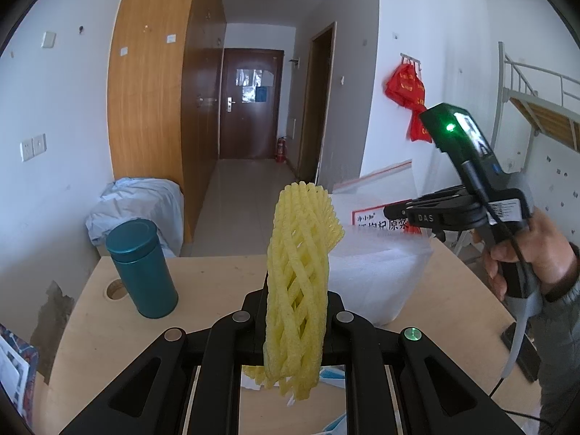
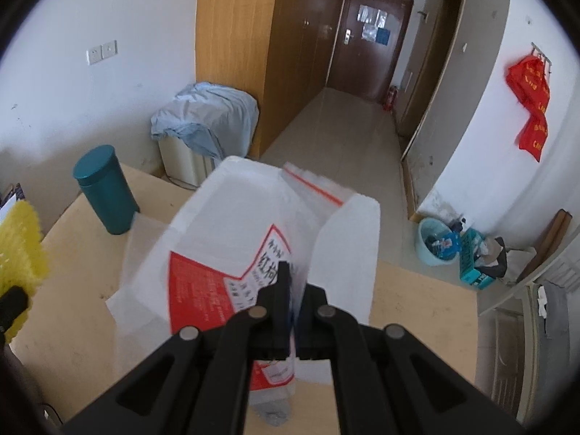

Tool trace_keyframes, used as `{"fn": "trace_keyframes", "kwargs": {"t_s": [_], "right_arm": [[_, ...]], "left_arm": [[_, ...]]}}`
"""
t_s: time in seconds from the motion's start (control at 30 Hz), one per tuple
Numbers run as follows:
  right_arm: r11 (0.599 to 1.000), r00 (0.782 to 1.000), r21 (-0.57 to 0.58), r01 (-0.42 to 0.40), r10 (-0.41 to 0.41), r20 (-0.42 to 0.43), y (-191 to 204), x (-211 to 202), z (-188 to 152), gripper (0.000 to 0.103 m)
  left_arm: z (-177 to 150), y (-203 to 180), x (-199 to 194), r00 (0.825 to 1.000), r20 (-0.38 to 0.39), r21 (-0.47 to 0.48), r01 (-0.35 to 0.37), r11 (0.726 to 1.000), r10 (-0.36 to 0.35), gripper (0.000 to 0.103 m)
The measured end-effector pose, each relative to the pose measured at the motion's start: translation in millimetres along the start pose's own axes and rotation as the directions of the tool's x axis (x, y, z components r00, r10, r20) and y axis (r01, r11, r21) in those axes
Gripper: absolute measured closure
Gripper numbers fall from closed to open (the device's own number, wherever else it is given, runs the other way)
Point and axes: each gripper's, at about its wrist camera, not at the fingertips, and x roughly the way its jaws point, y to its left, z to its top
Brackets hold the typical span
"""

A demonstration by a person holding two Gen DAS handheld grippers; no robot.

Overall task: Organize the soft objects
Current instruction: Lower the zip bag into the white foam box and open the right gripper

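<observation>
My left gripper (image 1: 295, 290) is shut on a yellow foam fruit net (image 1: 299, 275) and holds it upright above the wooden table (image 1: 203, 275). The net also shows at the left edge of the right wrist view (image 2: 20, 250). My right gripper (image 2: 295, 286) is shut on the edge of a clear zip bag with a red and white label (image 2: 232, 272). The bag is lifted over white foam sheets (image 2: 348, 253). The right gripper shows in the left wrist view (image 1: 398, 214), to the right of the net, with the foam sheets (image 1: 377, 275) below it.
A teal cylindrical canister (image 1: 141, 268) stands at the table's back left, beside a round hole (image 1: 116, 290). Behind the table are a covered appliance (image 1: 145, 210), a wooden wardrobe and a hallway. A dark phone (image 1: 522, 348) lies at the table's right edge.
</observation>
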Motion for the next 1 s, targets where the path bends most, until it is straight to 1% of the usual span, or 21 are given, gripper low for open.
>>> {"fn": "trace_keyframes", "kwargs": {"t_s": [0.2,0.33,0.53,0.63,0.7,0.8,0.83,0.87,0.9,0.97,1.0], "right_arm": [[0.999,0.999,0.035,-0.030,0.031,-0.043,-5.7,18.3,-3.9,0.100],[0.999,0.997,0.033,-0.031,0.033,-0.068,-3.9,28.4,-5.1,0.100],[1.000,0.993,-0.004,0.001,-0.002,-0.122,-0.2,45.5,-6.3,0.100],[1.000,0.990,-0.004,0.001,-0.002,-0.140,-0.5,49.5,-4.7,0.100],[1.000,0.990,-0.001,0.011,-0.011,-0.142,-2.6,48.7,-3.5,0.094],[0.999,0.991,-0.010,0.034,-0.035,-0.128,-3.2,41.5,-6.9,0.079],[0.999,0.992,-0.011,0.038,-0.039,-0.119,-2.9,39.2,-7.8,0.070],[0.999,0.994,-0.013,0.035,-0.037,-0.099,-2.3,33.2,-9.4,0.065],[0.999,0.996,-0.016,0.031,-0.033,-0.081,-1.3,26.8,-10.8,0.062],[0.998,0.998,-0.022,0.054,-0.055,-0.041,1.9,17.7,-12.4,0.043],[0.997,0.998,-0.031,0.064,-0.064,-0.013,3.9,10.3,-14.0,0.038]], "left_arm": [[-1.2,-0.4,1.7,1.000,-0.004,0.000,-0.004,1.000,0.004,0.088],[-1.6,1.1,2.3,1.000,-0.005,-0.002,-0.007,1.000,0.007,0.088],[-1.5,3.7,0.5,1.000,0.000,-0.007,-0.012,1.000,0.012,0.088],[-1.9,3.5,2.0,1.000,-0.002,-0.007,-0.015,1.000,0.015,0.088],[-1.7,3.8,2.4,1.000,-0.003,-0.007,-0.014,1.000,0.014,0.088],[-1.8,3.4,2.5,1.000,-0.002,-0.006,-0.013,1.000,0.013,0.088],[-2.0,3.3,2.6,1.000,-0.003,-0.006,-0.015,1.000,0.015,0.088],[-1.8,3.8,3.0,1.000,-0.003,-0.008,-0.015,1.000,0.015,0.088],[-2.1,3.6,2.7,1.000,-0.003,-0.009,-0.016,1.000,0.016,0.088],[-2.4,3.5,2.3,1.000,-0.004,-0.010,-0.015,1.000,0.015,0.088],[-2.2,3.6,2.0,1.000,-0.003,-0.012,-0.015,1.000,0.015,0.088]]}}
